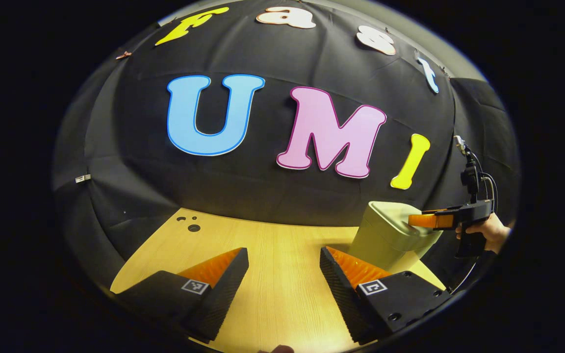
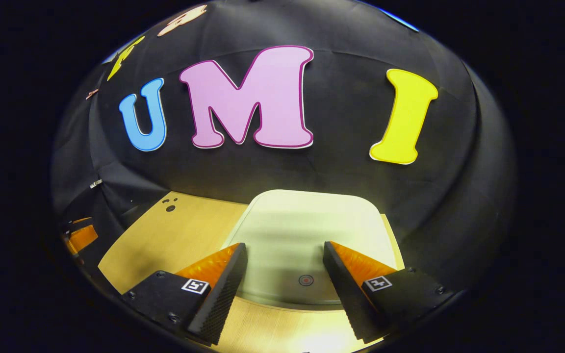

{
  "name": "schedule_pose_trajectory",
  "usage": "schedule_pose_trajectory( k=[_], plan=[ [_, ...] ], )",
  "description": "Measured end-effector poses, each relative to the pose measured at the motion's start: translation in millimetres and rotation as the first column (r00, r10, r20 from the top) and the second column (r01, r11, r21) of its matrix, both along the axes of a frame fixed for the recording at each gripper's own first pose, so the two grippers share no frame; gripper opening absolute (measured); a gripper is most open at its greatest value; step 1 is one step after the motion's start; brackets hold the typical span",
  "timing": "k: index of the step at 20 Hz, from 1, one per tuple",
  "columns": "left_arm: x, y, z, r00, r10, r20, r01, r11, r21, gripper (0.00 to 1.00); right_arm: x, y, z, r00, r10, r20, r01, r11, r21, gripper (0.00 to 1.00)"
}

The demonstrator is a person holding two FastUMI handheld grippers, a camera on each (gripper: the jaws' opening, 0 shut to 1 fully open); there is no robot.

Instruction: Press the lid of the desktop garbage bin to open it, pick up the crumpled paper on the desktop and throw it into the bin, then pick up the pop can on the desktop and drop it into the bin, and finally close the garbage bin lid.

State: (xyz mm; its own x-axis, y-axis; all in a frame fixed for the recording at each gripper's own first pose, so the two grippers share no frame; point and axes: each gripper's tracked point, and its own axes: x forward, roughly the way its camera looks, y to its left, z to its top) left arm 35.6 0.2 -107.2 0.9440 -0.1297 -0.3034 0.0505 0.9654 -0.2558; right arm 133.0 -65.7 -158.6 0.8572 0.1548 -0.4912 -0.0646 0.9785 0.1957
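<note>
The left hand-held gripper hangs over bare wooden counter with its two fingers wide apart and nothing between them. There is lots of open room in front of it, up to the black wall. Two small dark holes sit near the counter's far left edge.

The pale bin stands upright at the far right side of the counter, close to its edge and the wall. In the left gripper view, a hand holds the other gripper just above the bin.

The right hand-held gripper is wide open too, holding nothing. Its fingers hover over the shut lid, which lies flat. A little round button sits near the lid's close edge, between the fingers.
</note>
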Motion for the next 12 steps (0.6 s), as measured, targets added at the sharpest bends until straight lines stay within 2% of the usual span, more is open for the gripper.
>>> schedule_pose_trajectory(
  k=[9,12],
  plan=[
    [0.0,0.1,-2.6,1.0,0.0,-0.001,0.0,1.0,-0.01,0.95,-10.2,1.9,-8.6,0.999,-0.026,0.036,0.025,0.999,0.021,0.99],
    [1.0,-0.6,-1.5,1.0,0.0,0.005,0.0,1.0,-0.006,0.95,-4.2,1.6,-2.4,0.996,-0.034,0.086,0.031,0.999,0.039,0.99]
  ],
)
